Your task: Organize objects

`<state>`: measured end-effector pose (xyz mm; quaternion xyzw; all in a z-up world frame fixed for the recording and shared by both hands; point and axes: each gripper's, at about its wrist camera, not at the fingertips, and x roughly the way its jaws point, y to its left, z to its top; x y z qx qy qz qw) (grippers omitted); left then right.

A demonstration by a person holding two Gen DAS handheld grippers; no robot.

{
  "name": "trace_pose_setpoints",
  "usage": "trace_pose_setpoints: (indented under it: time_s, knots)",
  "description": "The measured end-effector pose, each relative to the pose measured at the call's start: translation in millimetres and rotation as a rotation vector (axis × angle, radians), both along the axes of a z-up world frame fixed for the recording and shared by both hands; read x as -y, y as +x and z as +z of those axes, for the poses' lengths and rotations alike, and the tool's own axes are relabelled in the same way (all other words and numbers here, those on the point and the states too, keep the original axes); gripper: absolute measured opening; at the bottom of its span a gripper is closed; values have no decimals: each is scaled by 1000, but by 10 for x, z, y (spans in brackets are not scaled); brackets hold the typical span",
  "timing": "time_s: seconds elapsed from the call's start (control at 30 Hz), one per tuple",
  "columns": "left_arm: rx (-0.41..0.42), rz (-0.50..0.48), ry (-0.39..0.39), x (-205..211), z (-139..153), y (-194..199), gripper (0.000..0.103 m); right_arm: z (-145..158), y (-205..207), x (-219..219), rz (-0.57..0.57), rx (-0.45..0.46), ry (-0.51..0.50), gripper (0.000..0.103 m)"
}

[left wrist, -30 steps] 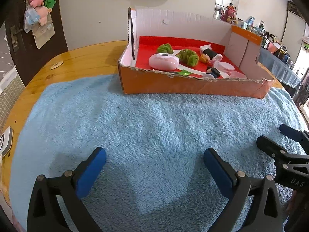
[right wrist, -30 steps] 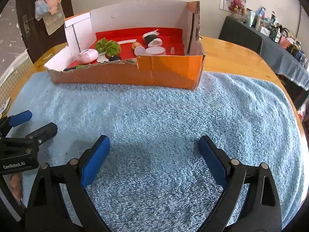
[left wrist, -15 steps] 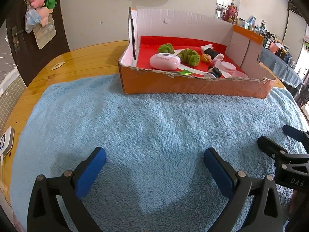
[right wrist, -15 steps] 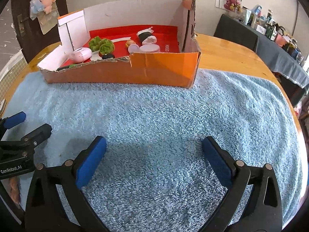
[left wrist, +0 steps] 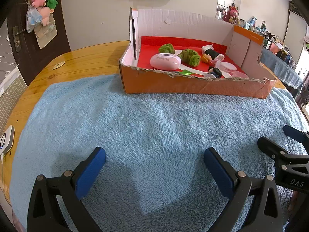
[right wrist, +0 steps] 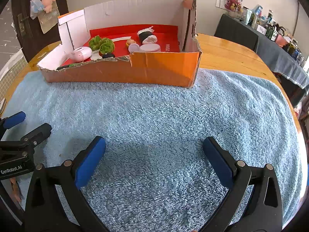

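Nothing shifts except the right gripper (right wrist: 154, 154), whose jaws have just been opening, empty. Left gripper (left wrist: 154, 164) gapes empty too; all toys lie gathered in the box (left wrist: 193, 86), towel (left wrist: 154, 125) bare.

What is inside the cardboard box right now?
In the box, on a red liner: a pink case, two green pom-poms, a black-and-white doll, a small figure, pink lids. The front wall hides the near floor.
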<state>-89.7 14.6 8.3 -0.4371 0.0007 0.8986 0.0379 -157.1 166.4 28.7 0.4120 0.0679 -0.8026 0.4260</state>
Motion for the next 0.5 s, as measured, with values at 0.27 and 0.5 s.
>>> trace_pose_setpoints:
  time_s: [0.27, 0.5]
  knots:
    - [0, 0, -1, 5, 0, 1, 103, 1, 6, -5, -4, 0, -3, 103]
    - [0, -1, 0, 5, 0, 3, 103, 1, 12, -10, -5, 0, -4, 103]
